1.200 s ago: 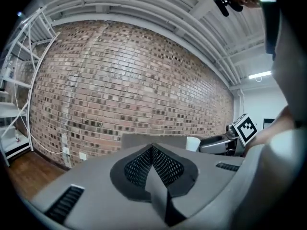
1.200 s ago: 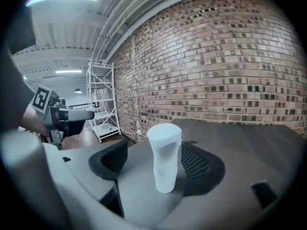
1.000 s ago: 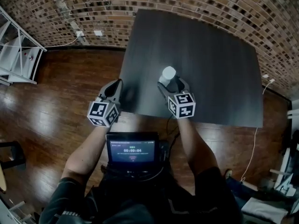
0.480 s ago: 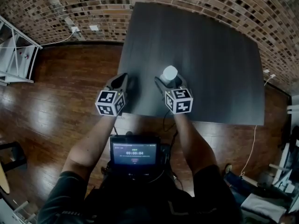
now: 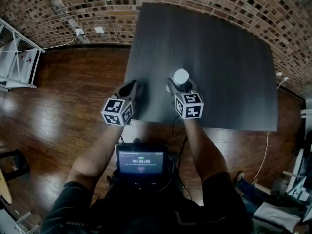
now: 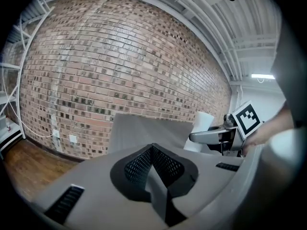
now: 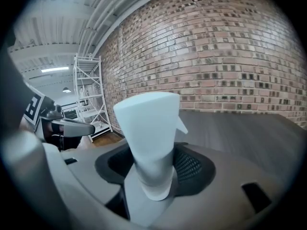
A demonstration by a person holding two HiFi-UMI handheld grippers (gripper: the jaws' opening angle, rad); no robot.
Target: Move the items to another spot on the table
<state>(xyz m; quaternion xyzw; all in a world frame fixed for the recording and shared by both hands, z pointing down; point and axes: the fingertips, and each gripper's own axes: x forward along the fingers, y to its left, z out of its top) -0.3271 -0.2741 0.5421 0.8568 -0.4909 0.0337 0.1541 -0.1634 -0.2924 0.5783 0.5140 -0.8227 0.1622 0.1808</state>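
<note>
A white paper cup [image 5: 181, 76] stands upright on the dark table [image 5: 219, 57], near its front edge. My right gripper [image 5: 178, 85] reaches it from the near side; its jaws are closing, and the cup's [image 7: 148, 138] narrow lower part sits between the pads, touching both. The right gripper [image 7: 151, 176] carries nothing else. My left gripper [image 5: 132, 84] hovers at the table's front-left edge, shut with nothing in it [image 6: 152, 147]. From the left gripper view, the cup [image 6: 201, 128] and the right gripper's finger [image 6: 211, 137] show off to the right.
A small screen [image 5: 140, 161] hangs at the person's waist. A white metal rack [image 5: 14, 57] stands on the wooden floor [image 5: 63, 111] at the left. A brick wall [image 5: 73, 4] runs behind the table. A cable [image 5: 265, 150] trails off the table's right front corner.
The right gripper's jaws have drawn in around the cup's base. The left gripper has moved forward and right to the table's edge.
</note>
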